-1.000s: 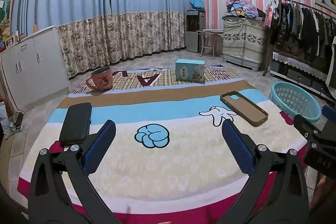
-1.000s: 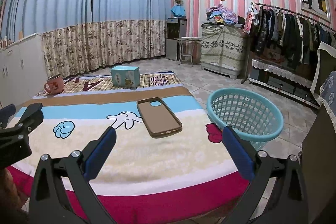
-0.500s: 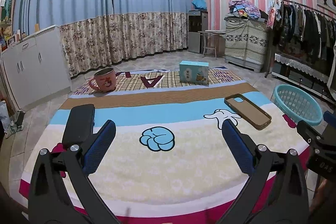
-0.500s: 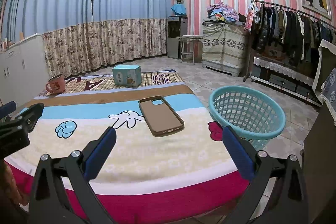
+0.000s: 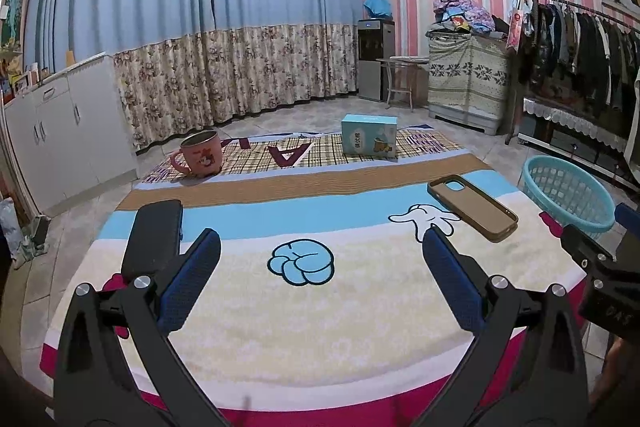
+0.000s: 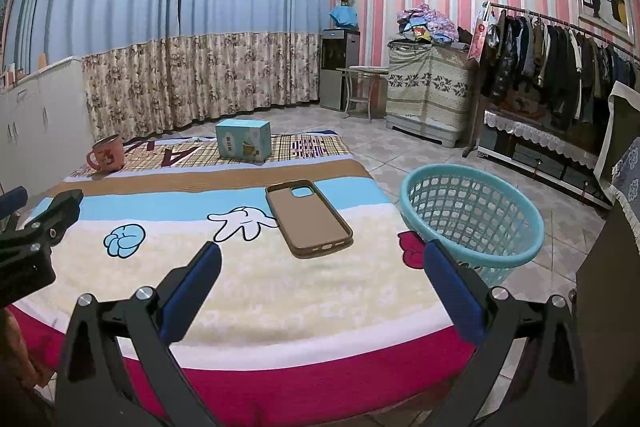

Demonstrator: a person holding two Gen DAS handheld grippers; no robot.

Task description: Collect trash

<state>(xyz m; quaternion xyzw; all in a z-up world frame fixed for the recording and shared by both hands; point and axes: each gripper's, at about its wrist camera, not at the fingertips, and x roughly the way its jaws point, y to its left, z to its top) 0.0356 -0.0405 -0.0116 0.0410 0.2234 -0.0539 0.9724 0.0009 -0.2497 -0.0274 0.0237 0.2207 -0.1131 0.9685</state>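
Observation:
A cartoon-print blanket [image 5: 312, 307] covers the table. On it lie a brown phone case [image 5: 472, 207] [image 6: 308, 217] at the right, a black case [image 5: 154, 239] at the left, a pink mug [image 5: 200, 155] [image 6: 107, 155] and a light blue box [image 5: 369, 141] [image 6: 243, 140] at the far side. A teal mesh basket [image 6: 472, 215] [image 5: 568, 189] stands on the floor off the table's right edge. My left gripper [image 5: 320, 259] hangs open over the near middle of the blanket. My right gripper [image 6: 320, 263] is open too, near the phone case and basket. Neither holds anything.
Tiled floor surrounds the table. White cabinets [image 5: 60, 131] line the left wall, curtains [image 5: 240, 59] the back. A water dispenser [image 5: 374, 63], a covered cabinet [image 5: 468, 79] and a clothes rack [image 5: 580, 55] stand to the right.
Both grippers have risen and drawn back slightly, so the objects sit lower and farther in view. Their jaws stay open.

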